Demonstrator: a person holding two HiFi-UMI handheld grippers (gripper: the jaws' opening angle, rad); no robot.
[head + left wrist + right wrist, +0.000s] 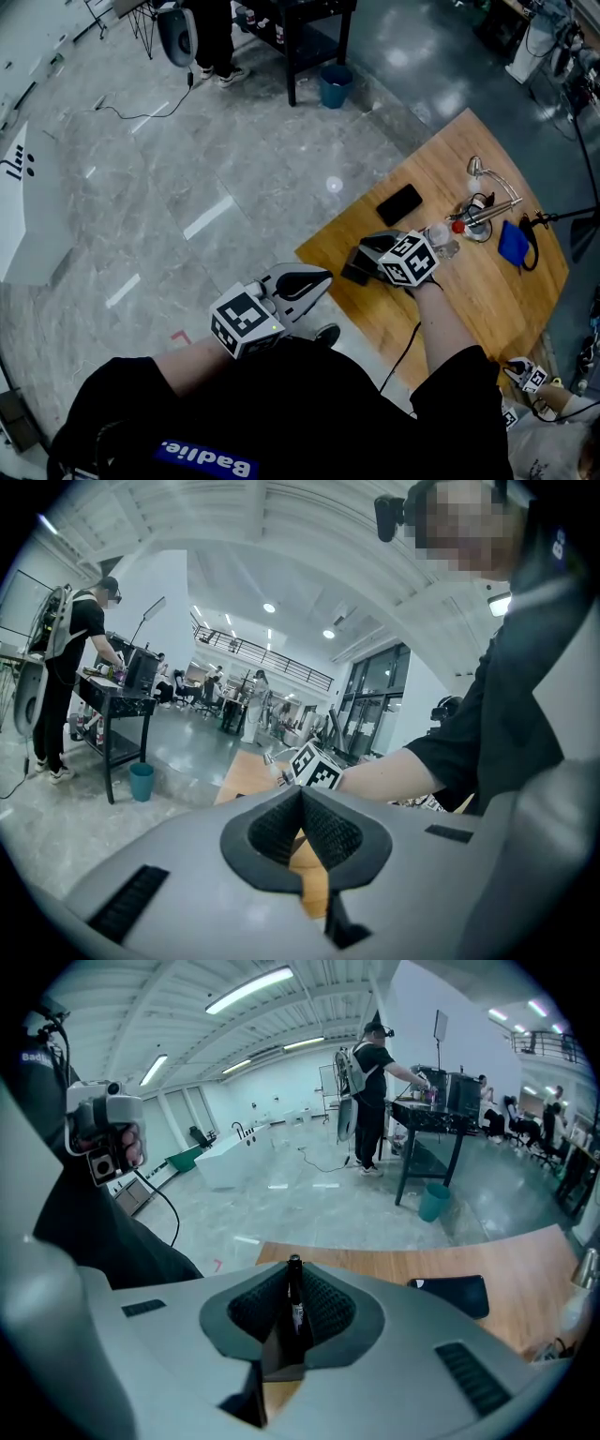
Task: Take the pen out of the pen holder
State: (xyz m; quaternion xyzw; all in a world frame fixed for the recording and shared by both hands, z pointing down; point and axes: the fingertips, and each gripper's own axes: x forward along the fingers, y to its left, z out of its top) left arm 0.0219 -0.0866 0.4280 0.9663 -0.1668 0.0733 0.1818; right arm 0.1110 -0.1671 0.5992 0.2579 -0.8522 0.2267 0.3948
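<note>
In the right gripper view a black pen (294, 1290) stands upright between the ribbed pads, and my right gripper (292, 1316) is shut on it. Just below it is the dark open top of the pen holder (278, 1358). In the head view the right gripper (364, 256) reaches down over the dark pen holder (353, 273) near the left edge of the wooden table (469, 300); the pen itself is hidden there. My left gripper (322, 279) hangs off the table over the floor. Its pads (323, 832) meet with nothing between them.
A black phone (399, 203) lies on the table beyond the holder. A clear jar (442, 240), a metal desk lamp (489, 192) and a blue item (513, 244) sit at the far right. On the floor stand a blue bin (335, 86) and a black table (309, 19).
</note>
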